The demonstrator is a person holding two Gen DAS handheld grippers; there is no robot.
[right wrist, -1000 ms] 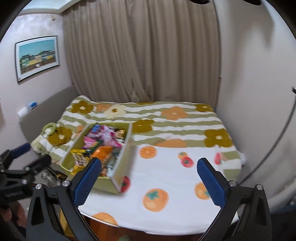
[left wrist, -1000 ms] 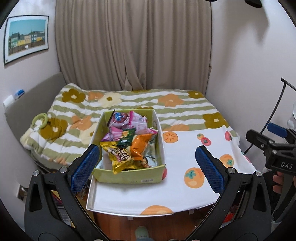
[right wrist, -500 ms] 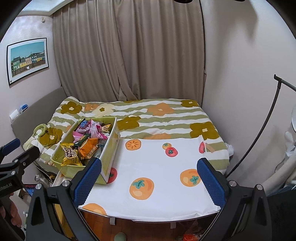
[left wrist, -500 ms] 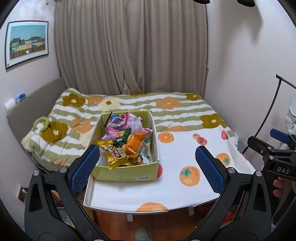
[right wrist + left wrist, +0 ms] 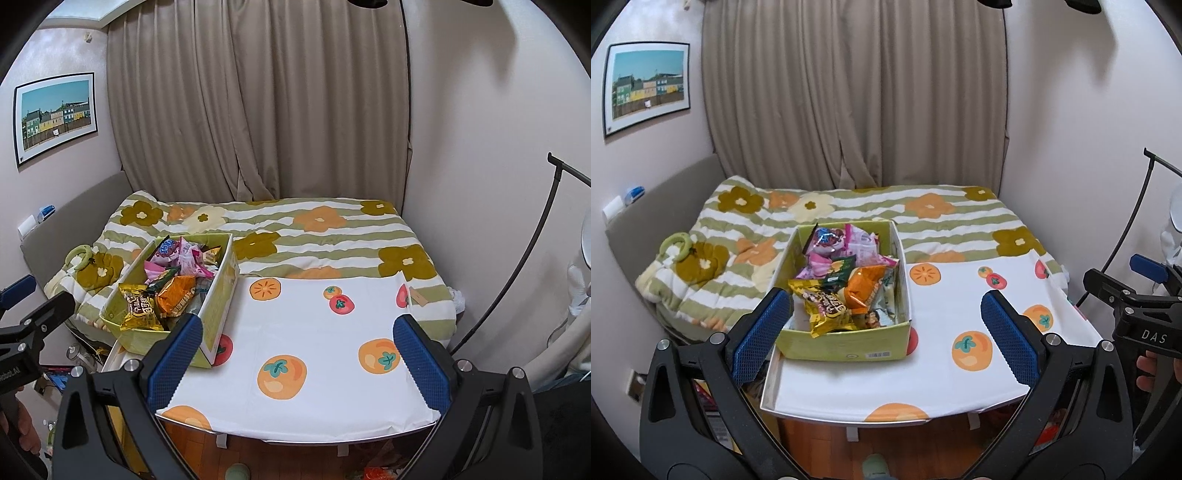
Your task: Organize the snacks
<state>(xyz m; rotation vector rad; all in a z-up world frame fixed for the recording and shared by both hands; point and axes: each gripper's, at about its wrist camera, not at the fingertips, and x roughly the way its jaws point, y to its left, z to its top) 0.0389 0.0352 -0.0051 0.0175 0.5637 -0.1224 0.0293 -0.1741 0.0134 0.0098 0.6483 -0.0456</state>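
A yellow-green cardboard box [image 5: 846, 350] [image 5: 221, 295] stands on the left part of a small table covered by a white cloth with orange fruit prints [image 5: 945, 332] [image 5: 314, 332]. The box holds several snack packets: a yellow one [image 5: 827, 306] [image 5: 142, 306], an orange one [image 5: 866, 290] [image 5: 177, 297] and pink ones [image 5: 831, 247] [image 5: 184, 258]. My left gripper [image 5: 886, 328] hangs open in front of the table, empty. My right gripper [image 5: 297, 350] is also open and empty, facing the bare cloth to the right of the box.
A bed with a green-striped flower blanket [image 5: 942, 218] [image 5: 325, 236] lies behind the table, with a green ring toy [image 5: 677, 245] on it. Curtains [image 5: 849, 92] hang at the back. A black stand pole [image 5: 517, 273] leans at right. Wood floor [image 5: 886, 443] shows below.
Both grippers have drawn back and lifted, so the table and box look smaller and lower. The right view swung right, onto the bare cloth. Both stayed open.
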